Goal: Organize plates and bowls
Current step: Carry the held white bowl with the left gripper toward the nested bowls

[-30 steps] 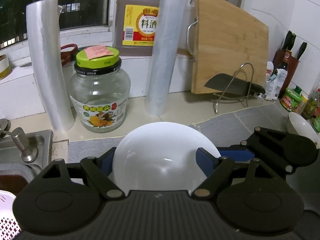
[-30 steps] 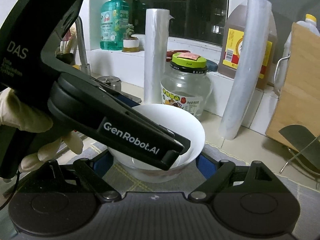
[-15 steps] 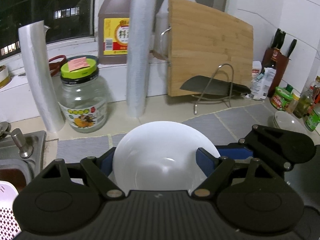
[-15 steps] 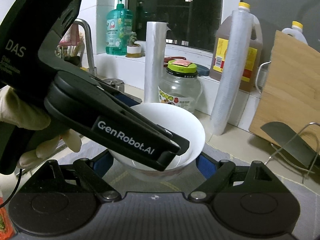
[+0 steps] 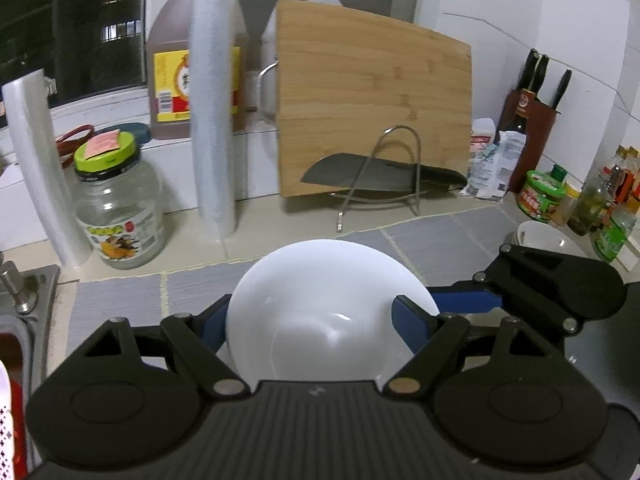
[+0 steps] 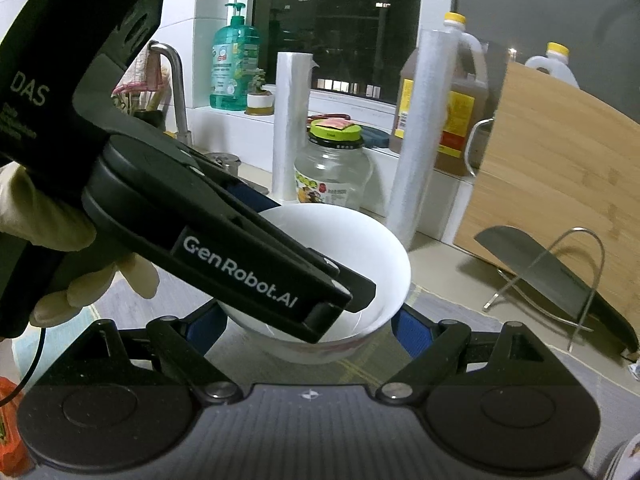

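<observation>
A white bowl (image 5: pixel 320 304) is carried above the grey mat (image 5: pixel 432 240), with both grippers on it. My left gripper (image 5: pixel 310 322) is shut on it, blue pads against its two sides. In the right wrist view the same bowl (image 6: pixel 360 240) sits between the pads of my right gripper (image 6: pixel 308 330), which is also shut on it. The left gripper (image 6: pixel 340 300) comes in there from the left, held by a gloved hand (image 6: pixel 60 232), its tip over the bowl's near rim. A small stack of white bowls (image 5: pixel 548 240) stands on the counter at the right.
Behind the mat stand a bamboo cutting board (image 5: pixel 372 100), a cleaver on a wire rack (image 5: pixel 380 176), two film rolls (image 5: pixel 212 120), a green-lidded jar (image 5: pixel 116 204) and oil jugs. Condiment bottles (image 5: pixel 600 208) and a knife block (image 5: pixel 528 120) crowd the right corner. The sink (image 5: pixel 24 312) lies left.
Both grippers have carried the bowl to the right along the counter and slightly up. The jar and film rolls have slid left in view; the stacked bowls at the right are nearer.
</observation>
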